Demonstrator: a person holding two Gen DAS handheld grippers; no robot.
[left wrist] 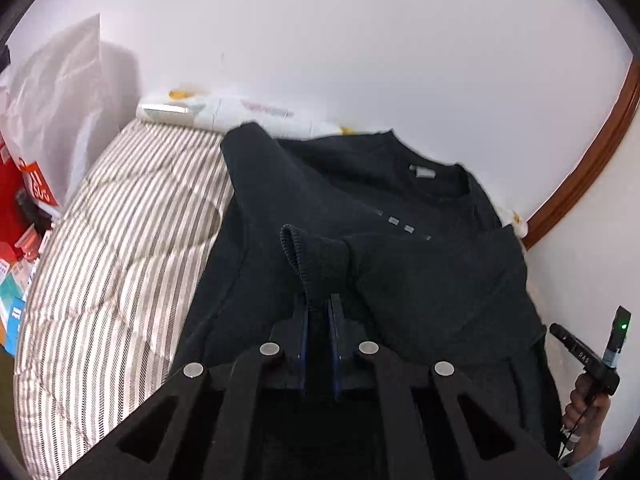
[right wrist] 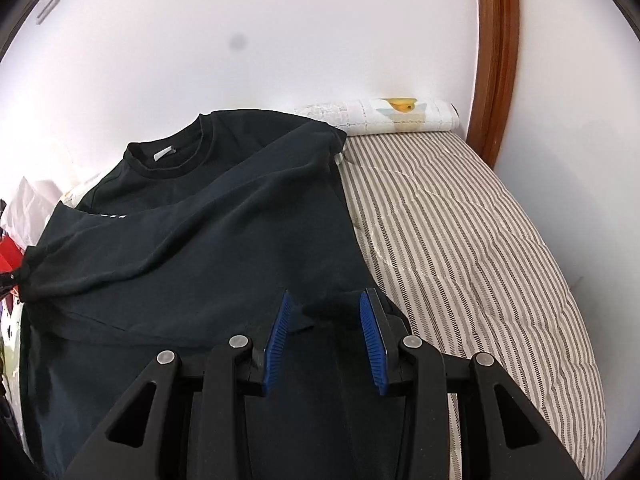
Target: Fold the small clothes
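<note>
The left gripper [left wrist: 319, 312] has its blue pads drawn close together on the ribbed cuff [left wrist: 298, 250] of a sleeve, pinching the knit edge so that the cuff stands up between the fingers. That sleeve [left wrist: 400, 264] runs off to the right from the cuff, lying across the chest of a black sweatshirt [left wrist: 320, 184]. The right gripper [right wrist: 326, 318] hangs with its jaws spread wide, blue pads [right wrist: 370, 332] well apart, low over the lower part of the same garment near its right-hand edge; nothing is caught between them, though I cannot tell whether the tips touch the cloth.

The sweatshirt lies face up on a bed, its round collar [right wrist: 172, 156] toward the wall with a small pale label showing inside the neck. A short row of pale printed marks [left wrist: 400, 226] sits on the chest, partly covered by the folded-over sleeve. The other sleeve is also drawn across the front, its end reaching the garment's left side in the right wrist view.

Under it is a quilt [right wrist: 460, 232] striped in grey and cream, bare on either side of the garment. A white rolled bundle with a yellow patch [right wrist: 400, 114] lies along the wall at the head of the bed. A curved brown wooden frame [right wrist: 494, 60] rises beside it. In the left wrist view, white plastic bags [left wrist: 56, 92] and red packaging [left wrist: 24, 200] sit beside the bed.
</note>
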